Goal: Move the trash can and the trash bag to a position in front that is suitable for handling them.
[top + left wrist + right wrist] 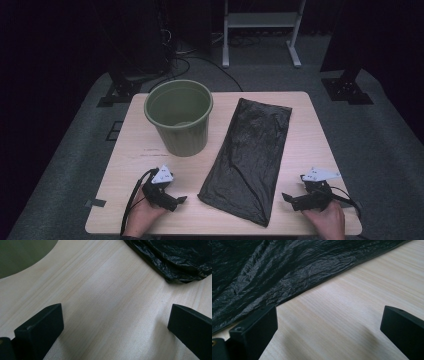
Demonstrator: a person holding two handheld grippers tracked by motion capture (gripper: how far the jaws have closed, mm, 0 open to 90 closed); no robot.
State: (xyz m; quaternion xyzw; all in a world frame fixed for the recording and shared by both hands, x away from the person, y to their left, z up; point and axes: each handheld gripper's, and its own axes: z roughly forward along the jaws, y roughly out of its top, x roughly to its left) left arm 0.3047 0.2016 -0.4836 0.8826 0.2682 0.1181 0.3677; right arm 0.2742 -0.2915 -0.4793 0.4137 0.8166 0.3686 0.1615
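From the high view I have both hands low at my edge of the wooden table [130, 150], one on each side of the black bin bag [250, 150]. The bag lies flat and crinkled, running from the far side of the tabletop toward me at a slight slant, its near end between my two grippers and touching neither. My left gripper [179, 200] rests on the wood just beside the bag's near left corner, pointing toward it; in the left gripper view its jaws stand wide apart over bare wood with nothing between them, and a fold of the bag sits ahead at upper right. My right gripper [287, 197] sits on the other side, also aimed at the bag; in the right gripper view its jaws are spread just as wide, empty, with the bag's edge running close past the left jaw. The green bucket [178, 117] stands upright beside the bag's far left.
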